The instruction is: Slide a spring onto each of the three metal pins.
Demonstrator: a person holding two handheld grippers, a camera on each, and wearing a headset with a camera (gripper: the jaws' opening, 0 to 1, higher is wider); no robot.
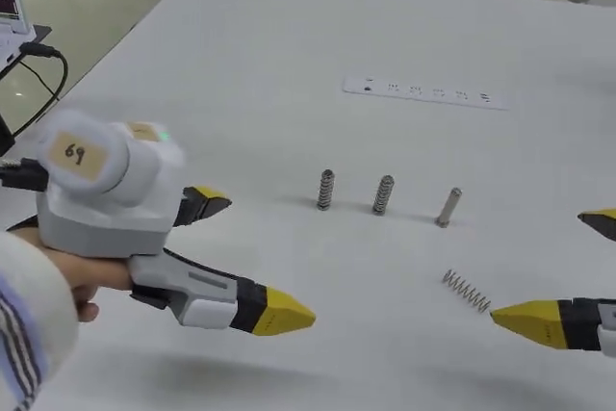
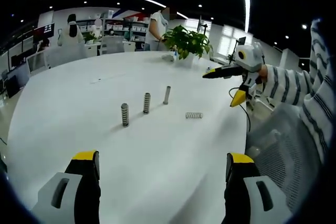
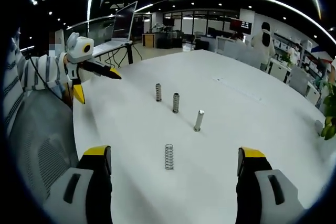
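In the head view three pins stand upright in a row on the white worktop (image 1: 241, 74). The left pin (image 1: 325, 190) and the middle pin (image 1: 383, 194) each carry a spring, while the bare pin (image 1: 448, 207) at the right end carries none. A loose spring (image 1: 466, 290) lies flat on the worktop, nearer than the bare pin and slightly to its right. The left gripper (image 1: 245, 259) is held at the near left, well apart from the pins, with its fingers spread wide and empty. The right gripper (image 1: 556, 269) enters at the near right, also spread wide, with one fingertip just beside the spring's end; contact cannot be confirmed. In the left gripper view the row of pins is seen well ahead, beyond wide, empty fingers (image 2: 84, 160). The right gripper (image 2: 231, 80) is held far right of the loose spring (image 2: 193, 115). In the right gripper view the loose spring (image 3: 169, 156) appears lengthwise between the wide fingers (image 3: 97, 157), with the bare pin (image 3: 198, 120) just beyond it. Two of the three pins are judged done, and the pick-up of the last spring is judged to be the step in hand. For the next move, the right fingers would need to be lowered around the coils and closed lightly. The spring would then have to be tipped upright and its bore lined up over the bare pin's tip.
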